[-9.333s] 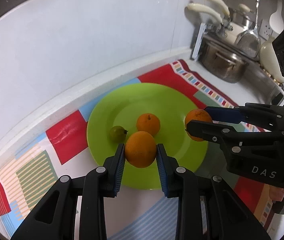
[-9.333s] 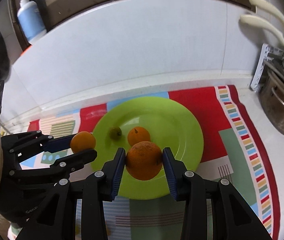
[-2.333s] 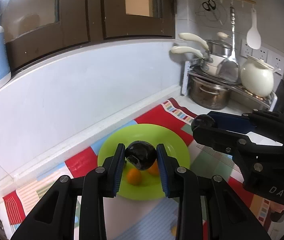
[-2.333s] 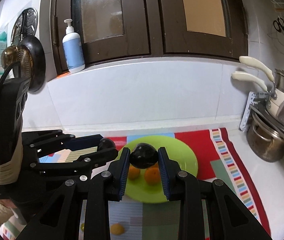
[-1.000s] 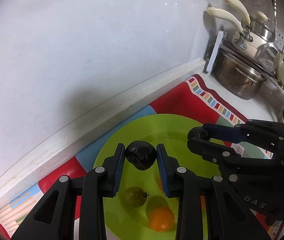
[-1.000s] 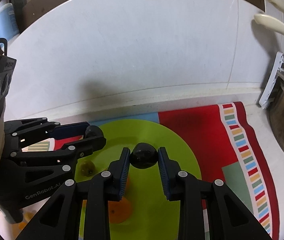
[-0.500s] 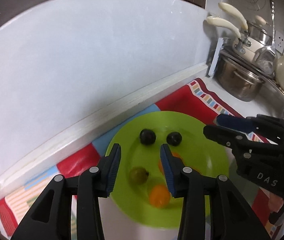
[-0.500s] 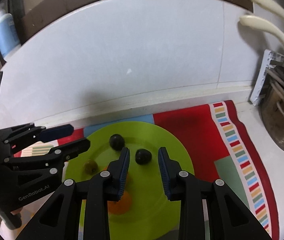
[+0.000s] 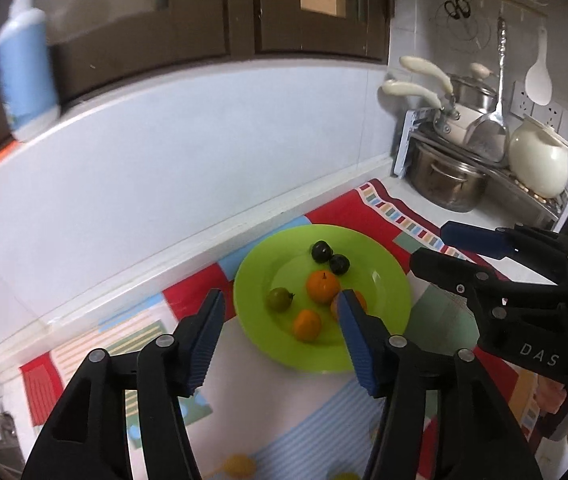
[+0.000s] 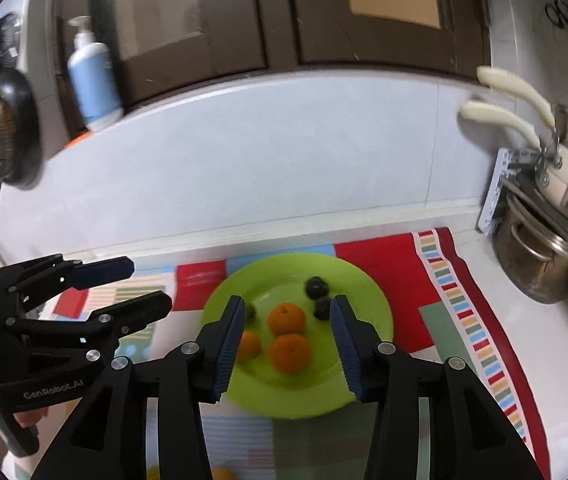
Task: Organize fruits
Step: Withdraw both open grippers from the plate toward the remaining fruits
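Observation:
A green plate lies on the patterned mat and holds two dark plums, three oranges and a small green fruit. My left gripper is open and empty, raised above the plate's near left edge. My right gripper is open and empty, above the plate's near side. Each gripper shows in the other's view: the right one and the left one. Small yellow fruits lie on the mat at the bottom edge.
A colourful mat covers the white counter. A steel pot, pans and a white kettle stand on a rack at the right. A blue soap bottle stands on the window ledge above the white wall.
Both grippers have opened wider and pulled up and back from the plate. The two dark plums they let go lie at the plate's far side.

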